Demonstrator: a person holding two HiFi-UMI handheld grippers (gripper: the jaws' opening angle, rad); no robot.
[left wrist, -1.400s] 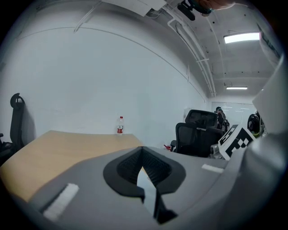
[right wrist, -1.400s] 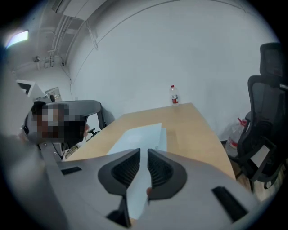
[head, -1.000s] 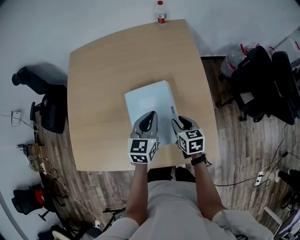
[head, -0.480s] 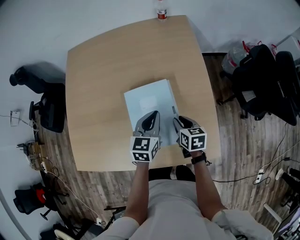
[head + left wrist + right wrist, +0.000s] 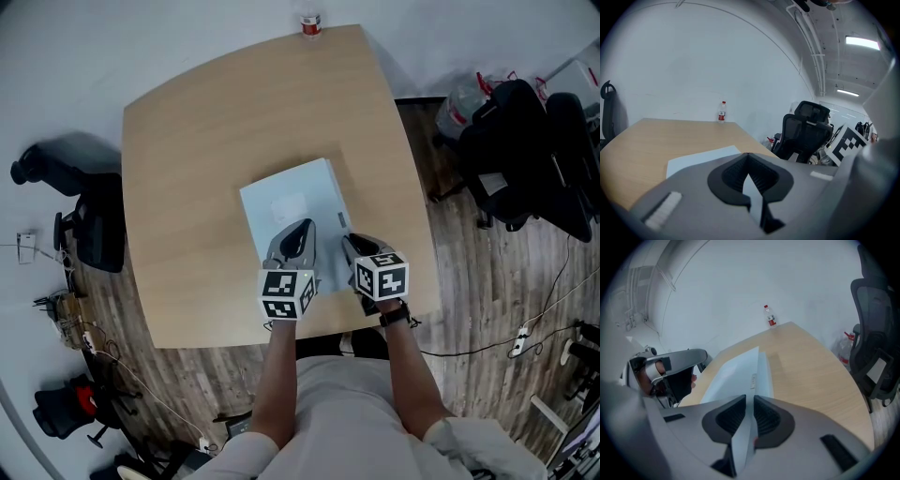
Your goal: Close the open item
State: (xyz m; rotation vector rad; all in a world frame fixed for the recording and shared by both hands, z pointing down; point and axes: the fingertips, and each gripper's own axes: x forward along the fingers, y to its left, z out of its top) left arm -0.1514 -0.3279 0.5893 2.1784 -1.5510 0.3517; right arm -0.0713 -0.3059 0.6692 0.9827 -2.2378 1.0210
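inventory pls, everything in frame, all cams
table: 1, light wood, centre
box: 1, pale blue-white, lies flat on table's near half
bottle: 1, clear with red label, table's far edge
chairs: several, black, on floor either side of table
bag: 1, clear with red, floor right of table, contents unclear
left hand-held gripper: 1, grey, over box's near part, jaws together on a pale edge of it
right hand-held gripper: 1, grey, at box's right edge, jaws have just been closing, box edge between them
arms: 2, bare, bottom centre, one behind each gripper
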